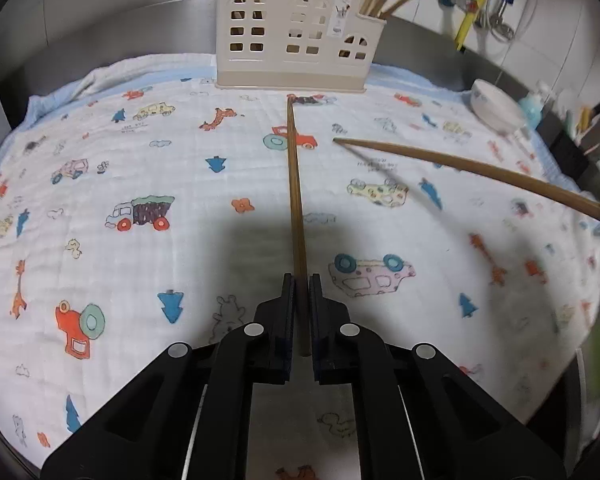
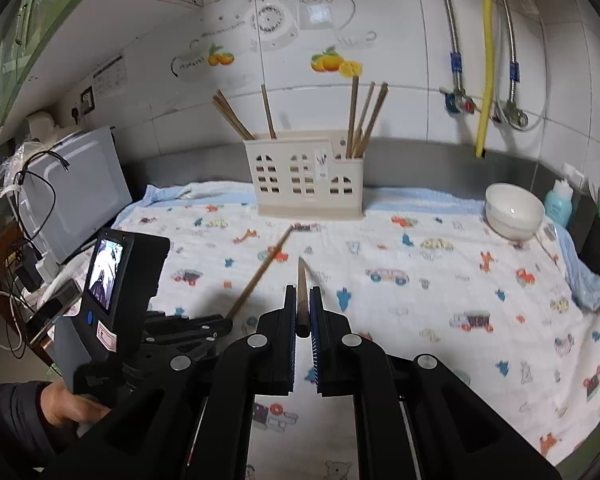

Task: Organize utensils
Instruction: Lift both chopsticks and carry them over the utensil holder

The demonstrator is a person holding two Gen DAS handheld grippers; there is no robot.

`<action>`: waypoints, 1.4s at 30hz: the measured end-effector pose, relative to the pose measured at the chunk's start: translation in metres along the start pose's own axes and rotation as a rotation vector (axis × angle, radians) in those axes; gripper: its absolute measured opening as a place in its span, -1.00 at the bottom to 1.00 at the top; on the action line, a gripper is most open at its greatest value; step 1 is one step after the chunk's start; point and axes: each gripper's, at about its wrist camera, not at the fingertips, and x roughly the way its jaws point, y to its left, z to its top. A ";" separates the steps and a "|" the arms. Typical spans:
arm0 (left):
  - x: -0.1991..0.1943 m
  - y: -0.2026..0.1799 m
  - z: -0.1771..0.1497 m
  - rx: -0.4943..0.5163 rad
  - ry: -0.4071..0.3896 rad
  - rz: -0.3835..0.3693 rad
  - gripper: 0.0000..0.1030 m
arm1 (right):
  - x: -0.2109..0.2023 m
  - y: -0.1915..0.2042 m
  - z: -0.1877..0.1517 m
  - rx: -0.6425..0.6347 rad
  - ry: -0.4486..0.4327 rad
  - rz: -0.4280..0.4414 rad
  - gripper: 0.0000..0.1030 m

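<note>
Chopsticks (image 2: 362, 120) mostly racked in holder (image 2: 306, 178) | left gripper (image 1: 299, 280), right gripper (image 2: 302, 292) each pinch one chopstick | both unplaced.

The patterned cloth (image 2: 440, 304) over the surface lies mostly bare, leaving wide room ahead of both claws. At the far edge the cream utensil holder (image 2: 306, 178) stands upright, with chopsticks (image 2: 364, 120) fanning out above its right compartment and more (image 2: 236, 118) leaning left out of its left one. A white bowl (image 2: 514, 210) sits at the far right, near a blue bottle (image 2: 559, 202). A microwave (image 2: 76, 192) and loose cables (image 2: 32, 184) close off the left side, and the tiled wall (image 2: 400, 32) with its pipes (image 2: 486, 60) blocks the back.
</note>
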 end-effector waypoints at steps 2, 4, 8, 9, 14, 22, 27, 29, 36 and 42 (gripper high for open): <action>-0.011 0.006 0.006 -0.002 -0.025 -0.028 -0.88 | -0.003 0.001 0.009 -0.016 -0.016 0.000 -0.87; -0.025 0.008 0.012 0.013 -0.067 -0.036 -0.89 | -0.006 0.000 0.023 -0.030 -0.038 0.008 -0.87; -0.054 0.013 0.029 0.034 -0.169 -0.058 -0.89 | -0.007 -0.002 0.055 -0.047 -0.071 0.034 -0.87; -0.061 0.014 0.034 0.040 -0.195 -0.059 -0.89 | -0.008 -0.002 0.062 -0.050 -0.076 0.040 -0.87; -0.085 0.016 0.055 0.078 -0.288 -0.081 -0.89 | -0.008 -0.002 0.098 -0.083 -0.105 0.060 -0.87; -0.100 0.011 0.074 0.157 -0.362 -0.096 -0.89 | -0.003 -0.005 0.146 -0.111 -0.133 0.081 -0.87; -0.109 0.010 0.098 0.168 -0.370 -0.115 -0.89 | 0.002 -0.010 0.185 -0.098 -0.165 0.104 -0.87; -0.114 0.007 0.109 0.183 -0.383 -0.110 -0.89 | 0.002 -0.011 0.203 -0.101 -0.197 0.093 -0.87; -0.121 0.002 0.149 0.220 -0.409 -0.081 -0.90 | 0.017 -0.013 0.262 -0.095 -0.298 0.041 -0.87; -0.141 0.002 0.185 0.219 -0.473 -0.084 -0.90 | 0.042 -0.027 0.298 -0.053 -0.323 0.002 -0.87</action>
